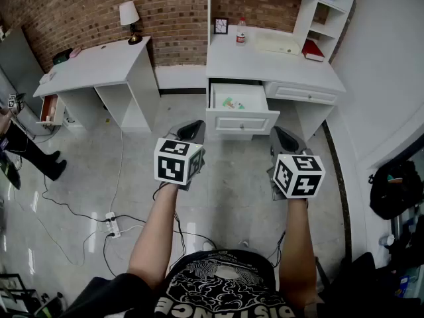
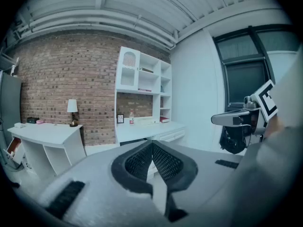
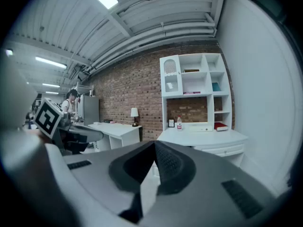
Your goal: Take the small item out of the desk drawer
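Gripper views show left gripper (image 2: 152, 144) and right gripper (image 3: 155, 144) fingers together (both empty).

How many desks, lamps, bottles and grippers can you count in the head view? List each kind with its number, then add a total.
Desks: 2, left desk, right desk
Lamp: 1
Bottle: 1
Grippers: 2, left gripper, right gripper
Total: 6
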A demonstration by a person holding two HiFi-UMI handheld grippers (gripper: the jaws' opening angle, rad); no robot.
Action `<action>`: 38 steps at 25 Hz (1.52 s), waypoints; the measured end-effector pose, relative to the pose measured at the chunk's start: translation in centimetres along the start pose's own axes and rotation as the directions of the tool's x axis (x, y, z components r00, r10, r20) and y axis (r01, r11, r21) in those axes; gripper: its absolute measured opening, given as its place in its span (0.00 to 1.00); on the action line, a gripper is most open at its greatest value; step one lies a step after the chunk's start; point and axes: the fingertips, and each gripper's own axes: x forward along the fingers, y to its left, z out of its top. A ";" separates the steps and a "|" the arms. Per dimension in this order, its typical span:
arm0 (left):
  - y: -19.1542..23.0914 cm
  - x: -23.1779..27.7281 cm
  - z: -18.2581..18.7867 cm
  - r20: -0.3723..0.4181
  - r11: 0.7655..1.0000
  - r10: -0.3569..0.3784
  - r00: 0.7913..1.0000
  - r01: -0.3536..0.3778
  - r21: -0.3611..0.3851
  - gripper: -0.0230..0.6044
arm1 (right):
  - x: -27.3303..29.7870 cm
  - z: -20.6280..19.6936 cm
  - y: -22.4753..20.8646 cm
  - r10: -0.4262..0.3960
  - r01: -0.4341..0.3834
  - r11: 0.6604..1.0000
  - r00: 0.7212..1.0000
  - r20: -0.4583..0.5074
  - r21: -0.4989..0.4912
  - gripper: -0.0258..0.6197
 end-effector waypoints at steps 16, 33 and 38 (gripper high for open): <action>3.0 1.6 0.4 0.012 1.000 -0.011 1.000 0.011 0.016 0.04 | 3.0 0.5 1.4 0.042 -0.042 0.999 0.999 -0.013 0.003 0.17; 5.8 8.7 1.0 -0.045 0.998 0.036 0.998 -0.034 0.049 0.04 | 11.1 0.6 -1.8 0.127 -0.127 0.992 0.991 -0.050 -0.002 0.38; 7.3 12.6 1.7 -0.052 0.997 0.068 0.996 -0.066 0.036 0.04 | 15.3 1.0 -4.2 0.163 -0.164 0.986 0.985 -0.063 -0.010 0.42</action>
